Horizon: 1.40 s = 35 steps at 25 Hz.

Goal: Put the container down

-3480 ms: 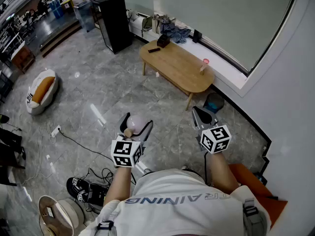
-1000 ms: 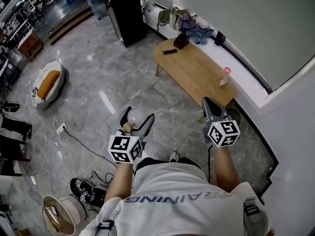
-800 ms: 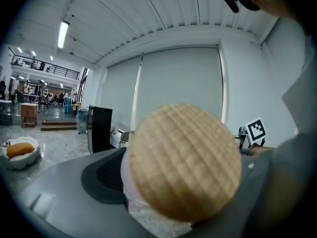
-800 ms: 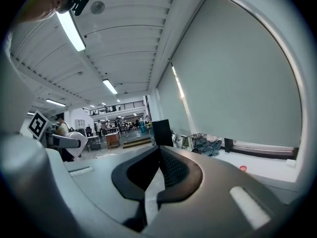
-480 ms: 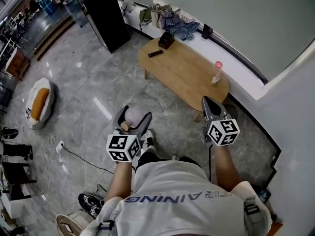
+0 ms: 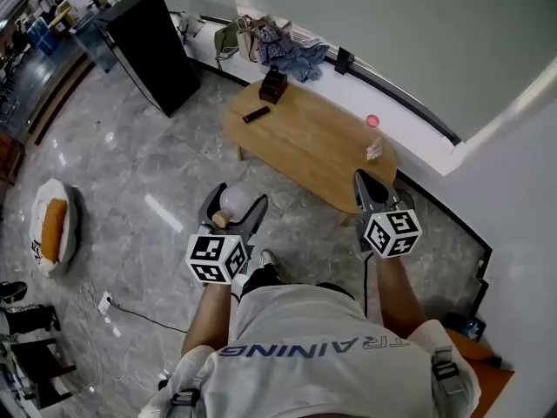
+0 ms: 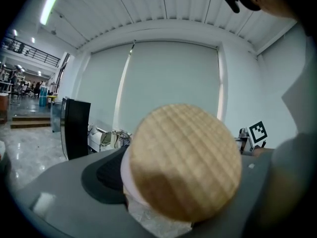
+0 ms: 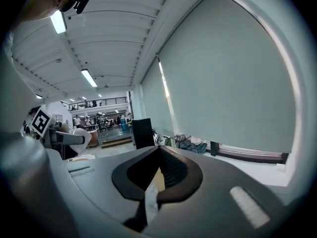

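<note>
Grey marble floor [image 6: 165, 155] runs to a long window ledge [image 6: 409, 116], where clothes [image 6: 287, 37] lie in a heap. A low wooden table [image 6: 305, 151] stands beside the ledge, with a black cabinet [image 6: 148, 50] off to its left.

The left gripper [image 6: 233, 207] is held above the floor, short of the table's near edge. Its jaws are clamped on the container [image 6: 231, 197], a pale, rounded jar that lies on its side between them, up in the air and touching neither floor nor table. In the left gripper view its cork lid [image 7: 185, 162] faces the camera and fills the space between the jaws. The body behind it looks like frosted glass, though it is too blurred to be sure.

The right gripper [image 6: 364, 183] hangs over the table's near right end. Its jaws are drawn together to a thin slit, with nothing between them.

On the table lie a remote [image 6: 255, 114] and a black box [image 6: 274, 83].
</note>
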Available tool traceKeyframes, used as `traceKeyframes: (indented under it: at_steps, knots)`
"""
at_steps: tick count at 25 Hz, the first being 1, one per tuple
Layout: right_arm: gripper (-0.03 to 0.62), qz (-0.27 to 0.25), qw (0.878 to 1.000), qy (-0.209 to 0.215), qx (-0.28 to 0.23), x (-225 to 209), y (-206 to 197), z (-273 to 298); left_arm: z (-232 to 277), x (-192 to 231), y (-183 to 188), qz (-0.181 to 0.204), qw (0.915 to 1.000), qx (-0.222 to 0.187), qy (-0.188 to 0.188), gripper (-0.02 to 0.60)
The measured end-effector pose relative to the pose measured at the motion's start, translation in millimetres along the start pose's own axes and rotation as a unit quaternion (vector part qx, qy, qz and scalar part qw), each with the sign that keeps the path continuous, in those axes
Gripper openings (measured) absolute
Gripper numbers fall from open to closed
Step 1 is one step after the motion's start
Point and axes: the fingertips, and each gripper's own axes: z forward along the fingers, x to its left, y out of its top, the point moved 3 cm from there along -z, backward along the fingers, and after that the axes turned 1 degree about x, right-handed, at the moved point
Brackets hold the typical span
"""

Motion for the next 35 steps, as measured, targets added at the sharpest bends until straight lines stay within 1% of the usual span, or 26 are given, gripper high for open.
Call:
traceKeyframes:
  at_steps: [4,8,11,14,19,25,30,35]
  knots:
    - [0.017,-0.004,1.0,-0.02,-0.001,18.1,11.6,42.9,24.9,49.8,16.1,0.006,0.9998,0.006,-0.016,0.407]
    - [0.017,-0.007,0.999,-0.038,-0.003,29.8,19.3,73.1,49.6,86.8,23.5,0.006,0.9992,0.017,-0.035,0.407]
    - [0.017,-0.004,0.999,-0.051,0.002,29.5,20.4,89.5,69.6,102.4,27.9,0.002,0.9985,0.024,-0.048,0.407]
    - [0.016,0.004,0.998,-0.067,0.006,18.2,19.7,101.6,91.0,107.0,32.1,0.004,0.9975,0.029,-0.065,0.407]
    - [0.017,0.019,0.996,-0.084,0.006,-14.6,16.8,124.1,142.7,104.6,35.3,0.011,0.9954,0.044,-0.085,0.407]
    - [0.017,0.032,0.996,-0.082,-0.003,-66.2,26.4,166.9,206.4,94.6,53.7,0.031,0.9938,0.051,-0.094,0.407]
    - [0.017,0.04,0.995,-0.086,-0.014,-125.2,50.1,195.3,266.9,81.0,78.7,0.04,0.994,0.048,-0.09,0.407]
    - [0.017,0.056,0.994,-0.098,-0.014,-189.1,56.2,210.0,327.3,58.0,88.8,0.045,0.9928,0.058,-0.094,0.407]
